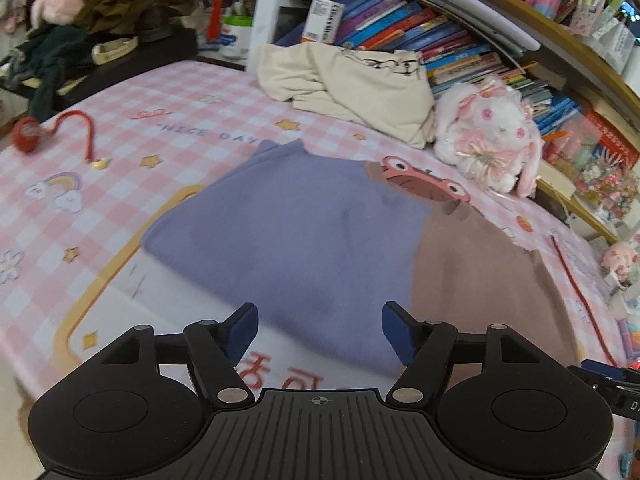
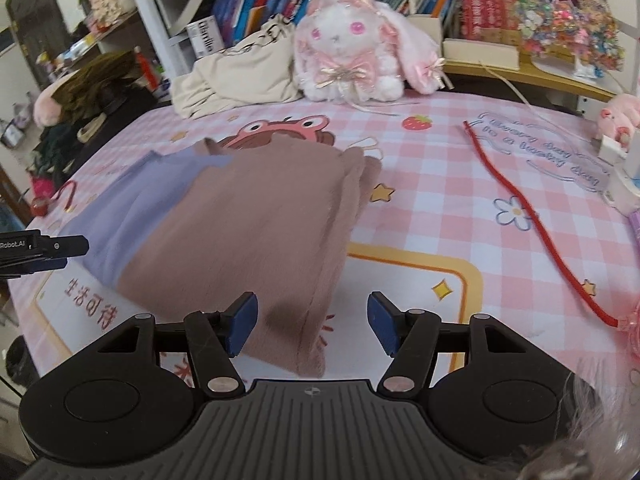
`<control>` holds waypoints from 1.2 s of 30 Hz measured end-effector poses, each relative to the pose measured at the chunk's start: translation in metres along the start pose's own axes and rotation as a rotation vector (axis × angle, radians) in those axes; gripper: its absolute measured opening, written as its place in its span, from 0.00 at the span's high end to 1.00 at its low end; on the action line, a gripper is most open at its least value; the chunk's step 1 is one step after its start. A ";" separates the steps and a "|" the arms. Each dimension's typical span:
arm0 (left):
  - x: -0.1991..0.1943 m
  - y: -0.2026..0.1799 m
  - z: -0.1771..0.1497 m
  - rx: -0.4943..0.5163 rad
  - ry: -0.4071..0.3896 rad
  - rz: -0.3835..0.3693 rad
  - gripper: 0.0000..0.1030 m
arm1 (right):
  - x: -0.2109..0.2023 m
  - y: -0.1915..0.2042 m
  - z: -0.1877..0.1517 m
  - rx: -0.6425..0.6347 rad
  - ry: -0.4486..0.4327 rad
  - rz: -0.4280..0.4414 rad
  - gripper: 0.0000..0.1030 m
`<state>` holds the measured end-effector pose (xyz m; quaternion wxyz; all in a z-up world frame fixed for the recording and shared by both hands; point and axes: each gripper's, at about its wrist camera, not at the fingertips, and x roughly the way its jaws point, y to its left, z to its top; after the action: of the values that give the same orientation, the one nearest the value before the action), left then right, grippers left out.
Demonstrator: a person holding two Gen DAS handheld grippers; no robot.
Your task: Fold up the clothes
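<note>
The folded two-tone garment point(image 1: 304, 236), lilac on one side and brown on the other, lies mid-desk on the pink checked cover point(image 1: 132, 148). To finish the fold well, square the near edges and press them flat. Left gripper point(image 1: 319, 330) and right gripper point(image 2: 312, 322) hover over its near edge, angled downward, fingers spread, holding nothing.

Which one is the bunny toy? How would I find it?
Look to the far edge of the pink checked table, just below the bookshelf. The bunny toy sits there beside a cream cloth bag. It is the only fluffy white thing, with pink eyes, long pink ears and a bow.
</note>
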<state>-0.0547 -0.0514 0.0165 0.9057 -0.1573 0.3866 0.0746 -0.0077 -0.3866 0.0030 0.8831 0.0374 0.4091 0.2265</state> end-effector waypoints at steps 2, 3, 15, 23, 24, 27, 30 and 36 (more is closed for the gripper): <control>-0.005 0.003 -0.004 -0.012 0.001 0.020 0.32 | 0.002 0.002 -0.001 -0.009 0.009 0.018 0.43; -0.006 0.007 -0.005 -0.035 0.002 0.024 0.32 | 0.003 0.002 -0.002 -0.013 0.012 0.025 0.43; 0.007 0.081 -0.005 -0.450 0.015 0.034 0.33 | 0.012 0.011 0.005 -0.003 0.014 -0.011 0.36; 0.031 0.117 -0.002 -0.691 -0.005 -0.074 0.35 | 0.019 0.011 0.011 0.102 0.003 -0.065 0.37; 0.033 0.121 -0.001 -0.716 -0.012 -0.087 0.35 | 0.020 0.011 0.012 0.114 0.005 -0.071 0.38; 0.040 0.131 0.002 -0.776 -0.026 -0.122 0.35 | 0.026 0.011 0.012 0.156 0.028 -0.085 0.52; 0.047 0.137 0.004 -0.799 -0.032 -0.154 0.36 | 0.034 0.013 0.011 0.191 0.060 -0.082 0.61; 0.057 0.132 0.013 -0.767 0.007 -0.152 0.52 | 0.040 0.026 0.012 0.158 0.079 -0.139 0.62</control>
<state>-0.0404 0.0779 -0.0464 0.7828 -0.5127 0.3210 0.1460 0.0135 -0.3450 -0.0107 0.8742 0.0695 0.4618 0.1328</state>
